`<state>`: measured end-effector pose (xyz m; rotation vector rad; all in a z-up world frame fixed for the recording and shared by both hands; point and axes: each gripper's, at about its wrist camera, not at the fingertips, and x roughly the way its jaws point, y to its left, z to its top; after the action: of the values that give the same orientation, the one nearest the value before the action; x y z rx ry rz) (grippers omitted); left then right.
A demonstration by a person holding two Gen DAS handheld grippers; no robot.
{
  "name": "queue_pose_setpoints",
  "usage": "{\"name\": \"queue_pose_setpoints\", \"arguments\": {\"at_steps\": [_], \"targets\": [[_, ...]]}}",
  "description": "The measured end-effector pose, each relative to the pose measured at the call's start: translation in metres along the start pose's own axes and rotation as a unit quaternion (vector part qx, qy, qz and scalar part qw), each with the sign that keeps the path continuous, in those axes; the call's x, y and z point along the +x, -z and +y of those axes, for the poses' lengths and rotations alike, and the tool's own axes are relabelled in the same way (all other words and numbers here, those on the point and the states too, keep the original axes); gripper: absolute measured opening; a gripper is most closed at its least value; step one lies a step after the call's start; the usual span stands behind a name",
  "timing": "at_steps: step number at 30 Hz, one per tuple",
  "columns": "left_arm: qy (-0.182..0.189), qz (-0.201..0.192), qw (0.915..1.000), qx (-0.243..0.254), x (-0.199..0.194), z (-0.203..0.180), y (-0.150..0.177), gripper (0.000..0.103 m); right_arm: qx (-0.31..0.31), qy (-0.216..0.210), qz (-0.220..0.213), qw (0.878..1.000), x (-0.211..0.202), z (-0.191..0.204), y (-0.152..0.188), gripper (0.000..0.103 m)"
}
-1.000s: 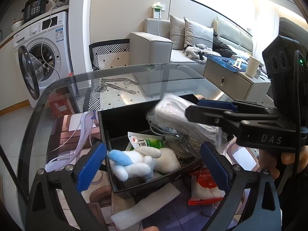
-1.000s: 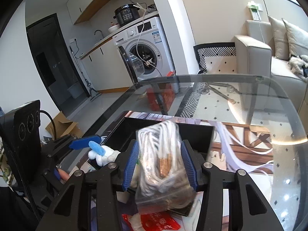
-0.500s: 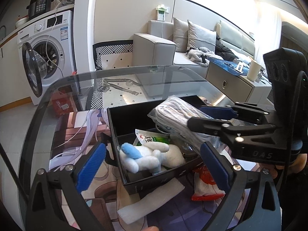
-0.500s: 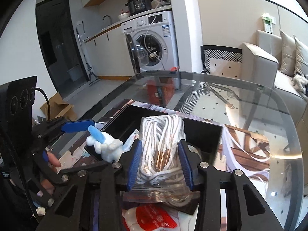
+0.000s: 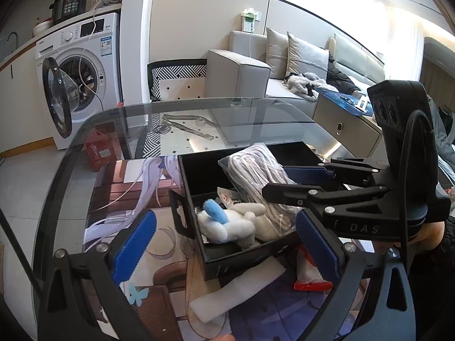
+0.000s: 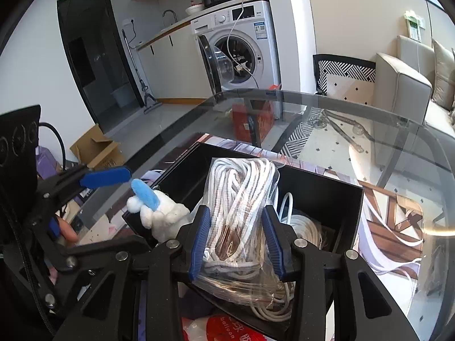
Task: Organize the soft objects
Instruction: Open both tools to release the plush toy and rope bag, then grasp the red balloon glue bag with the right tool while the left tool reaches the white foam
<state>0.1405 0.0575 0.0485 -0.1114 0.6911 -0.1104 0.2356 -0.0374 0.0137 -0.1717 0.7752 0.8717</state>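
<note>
A black open box stands on the glass table. My right gripper is shut on a clear bag of white cord and holds it over the box. A white plush toy with a blue ear lies in the box's near end, with a green-and-white packet behind it. My left gripper is open and empty, in front of the box. A white foam strip and a red-and-white balloon packet lie on the mat beside the box.
A printed mat covers the glass table, whose curved edge runs around the far side. A loose white cord coil lies inside the box. Beyond the table stand a washing machine and a sofa.
My right gripper has carried the cord bag lower and further over the box. My left gripper has drawn back a little and shifted left, so the box sits further right in its view.
</note>
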Motion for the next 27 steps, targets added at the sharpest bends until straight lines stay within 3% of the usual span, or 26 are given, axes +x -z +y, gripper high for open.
{"name": "queue_pose_setpoints", "arguments": {"at_steps": [6, 12, 14, 19, 22, 27], "targets": [[-0.008, 0.0, 1.0, -0.002, -0.002, 0.004, 0.003, 0.099, -0.019, 0.035, 0.004, 0.999, 0.004, 0.007, 0.001, 0.04], [-0.007, -0.005, 0.9999, -0.008, -0.009, 0.007, 0.007, 0.099, -0.022, 0.07, -0.028, 0.997, -0.023, 0.007, 0.006, 0.056], [-0.007, -0.008, 0.9999, -0.005, -0.012, 0.007, 0.008, 0.099, -0.02, 0.081, -0.038, 0.996, -0.033, 0.006, 0.008, 0.084], [-0.006, -0.014, 0.9999, -0.003, -0.02, 0.007, 0.015, 0.1, 0.005, 0.097, -0.064, 0.993, -0.063, 0.002, 0.023, 0.102], [-0.009, -0.018, 0.9998, 0.002, -0.024, 0.006, 0.02, 0.103, 0.006, 0.118, -0.062, 0.991, -0.072, 0.002, 0.037, 0.102], [-0.005, -0.014, 0.9999, 0.005, -0.028, 0.003, 0.034, 0.103, 0.021, 0.118, -0.058, 0.991, -0.081, 0.001, 0.06, 0.102]]}}
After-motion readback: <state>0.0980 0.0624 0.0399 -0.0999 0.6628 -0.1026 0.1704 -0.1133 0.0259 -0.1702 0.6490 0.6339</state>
